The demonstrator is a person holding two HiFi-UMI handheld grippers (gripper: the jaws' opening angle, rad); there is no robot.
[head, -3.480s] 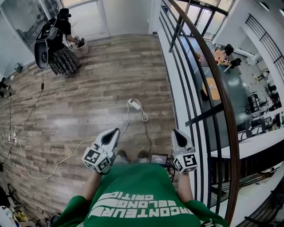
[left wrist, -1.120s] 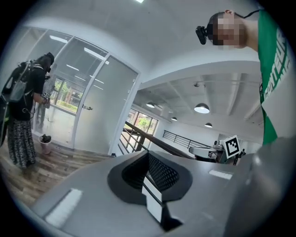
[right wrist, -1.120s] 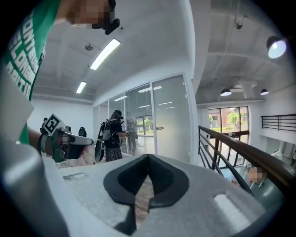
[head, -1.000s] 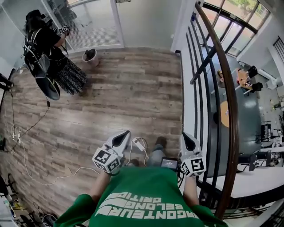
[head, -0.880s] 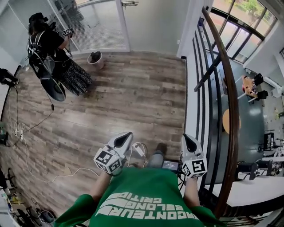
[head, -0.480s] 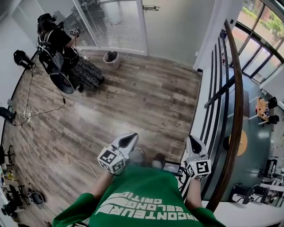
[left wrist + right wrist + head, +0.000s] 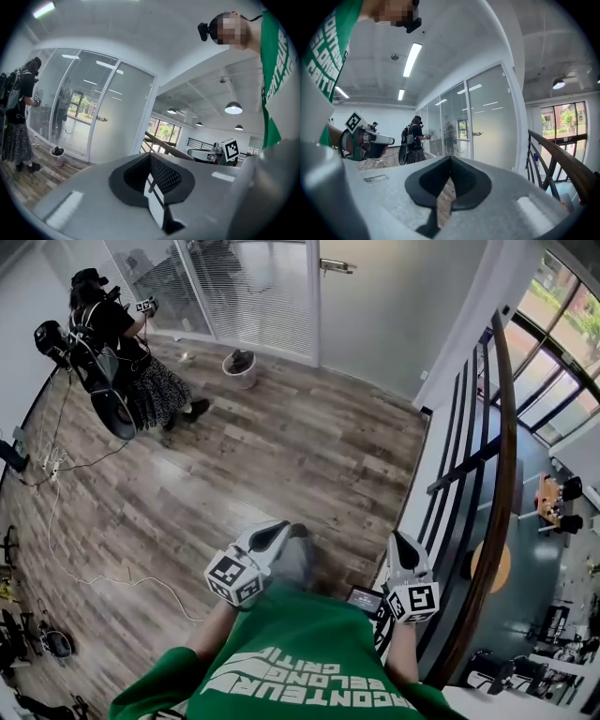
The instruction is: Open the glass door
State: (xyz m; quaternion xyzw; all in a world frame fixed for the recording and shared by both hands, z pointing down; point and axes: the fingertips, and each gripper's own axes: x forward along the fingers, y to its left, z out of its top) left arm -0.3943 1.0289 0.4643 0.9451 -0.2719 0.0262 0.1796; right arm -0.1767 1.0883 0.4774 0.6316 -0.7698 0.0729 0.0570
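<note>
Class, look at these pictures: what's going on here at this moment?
A person in a green shirt holds a gripper in each hand. The left gripper and right gripper are both shut and empty, held out in front. The glass door stands across the wood floor, closed, its handle untouched. Another person stands by the glass wall on the left.

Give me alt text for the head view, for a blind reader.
From above, a person in green holds the left gripper and right gripper, both shut, over a wood floor, far from the glass door ahead. Another person stands at left; a railing runs along the right.
</note>
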